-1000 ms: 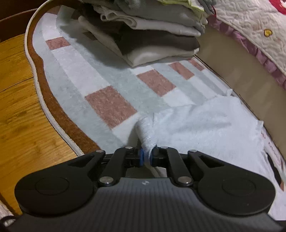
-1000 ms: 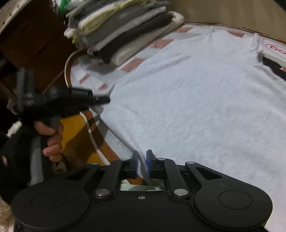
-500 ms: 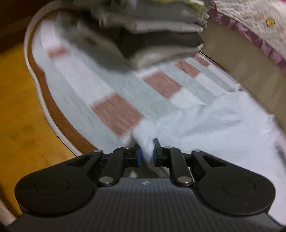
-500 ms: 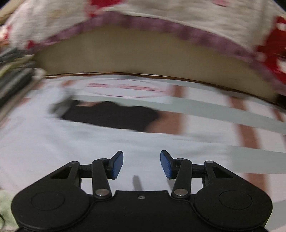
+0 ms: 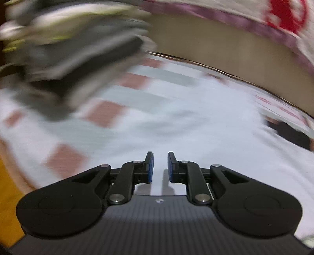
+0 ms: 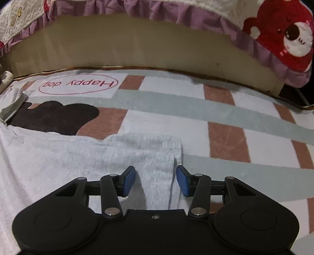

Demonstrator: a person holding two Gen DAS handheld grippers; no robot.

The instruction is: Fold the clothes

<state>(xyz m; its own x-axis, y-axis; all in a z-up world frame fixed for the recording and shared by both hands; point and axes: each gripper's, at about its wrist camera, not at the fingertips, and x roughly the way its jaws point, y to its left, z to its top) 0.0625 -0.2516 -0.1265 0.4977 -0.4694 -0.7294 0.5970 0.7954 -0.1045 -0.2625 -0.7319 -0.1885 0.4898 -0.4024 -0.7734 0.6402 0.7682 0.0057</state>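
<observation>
Since a second ago the left tool (image 5: 158,164) has let go of the bunched white fabric it was pinching; its blue pads now stand a narrow gap apart with nothing between them, over the white T-shirt (image 5: 206,137) that fills the lower middle and right of the left wrist view. That view is heavily blurred. The stack of folded clothes (image 5: 64,58), greys, white and a streak of yellow-green, has shifted to the upper left of the frame, sitting on the checked rug (image 5: 109,113) with its pinkish-brown and grey-green squares. A strip of orange wooden floor (image 5: 7,196) shows at the lower left edge.

The right tool (image 6: 155,181), which was shut half open a moment earlier over a blurred scene, is now spread wide and empty. Its pads straddle the T-shirt's short sleeve (image 6: 153,149), which lies flat on the rug (image 6: 255,117) in the lower middle of the right wrist view; whether the pads touch the cloth cannot be told. The rest of the shirt spreads across the lower left of the frame. Beyond it, a black dog silhouette (image 6: 55,117) and a "Happy dog" label (image 6: 78,85), read upside down, are printed on the rug. Across the top runs a beige bed base (image 6: 137,47) under a quilted cover with a purple frill (image 6: 176,13) and a red bear motif (image 6: 284,33).
</observation>
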